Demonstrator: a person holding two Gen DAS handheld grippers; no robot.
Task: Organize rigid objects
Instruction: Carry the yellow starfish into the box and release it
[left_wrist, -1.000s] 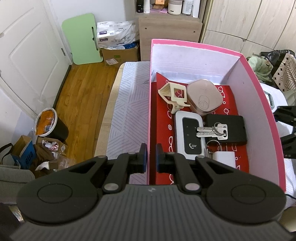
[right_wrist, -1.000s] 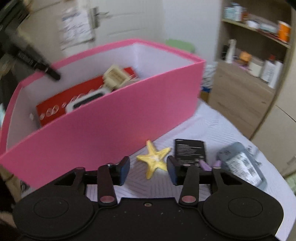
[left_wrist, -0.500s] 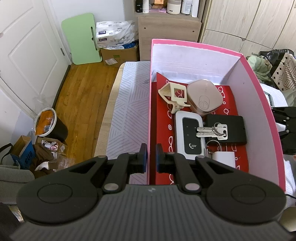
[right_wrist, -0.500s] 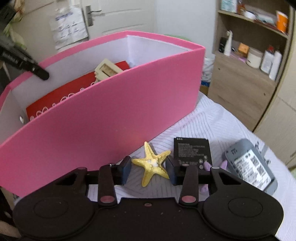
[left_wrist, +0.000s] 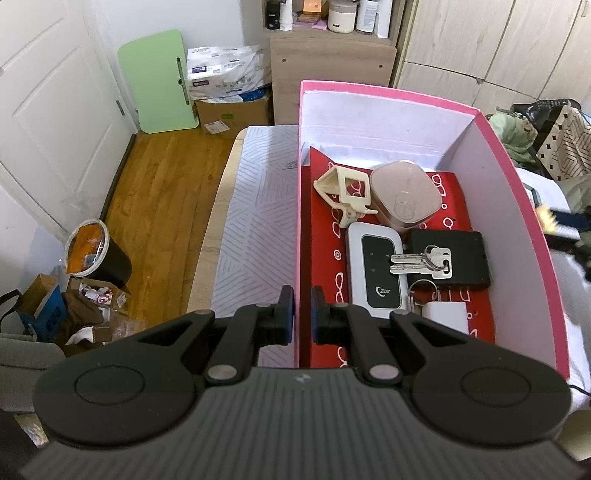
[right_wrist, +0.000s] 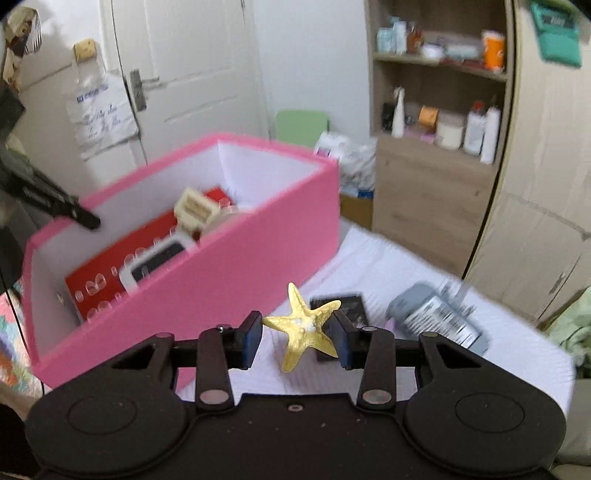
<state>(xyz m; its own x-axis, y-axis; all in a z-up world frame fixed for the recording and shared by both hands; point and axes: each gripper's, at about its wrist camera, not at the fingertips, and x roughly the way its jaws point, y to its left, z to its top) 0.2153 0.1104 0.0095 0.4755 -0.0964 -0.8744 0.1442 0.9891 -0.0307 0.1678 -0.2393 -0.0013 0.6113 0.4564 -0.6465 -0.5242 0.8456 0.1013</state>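
Observation:
My right gripper (right_wrist: 299, 338) is shut on a yellow starfish (right_wrist: 303, 328) and holds it above the white striped cloth, to the right of the pink box (right_wrist: 240, 266). In the left wrist view the starfish (left_wrist: 546, 221) shows blurred just beyond the box's right wall. My left gripper (left_wrist: 300, 319) is shut on the near left wall of the pink box (left_wrist: 517, 177). On the box's red lining lie a white router (left_wrist: 376, 269), keys (left_wrist: 421, 260) on a black case (left_wrist: 461, 258), a beige clip (left_wrist: 347, 192), a rose-coloured case (left_wrist: 404, 197) and a white charger (left_wrist: 445, 315).
A black battery (right_wrist: 343, 306) and a grey labelled device (right_wrist: 436, 319) lie on the cloth behind the starfish. A wooden shelf unit (right_wrist: 436, 147) with bottles stands beyond the table. On the floor to the left are a bin (left_wrist: 96, 254) and cardboard boxes.
My right gripper closed on the starfish and lifted it off the cloth, rolling slightly. The left gripper and the box stayed put.

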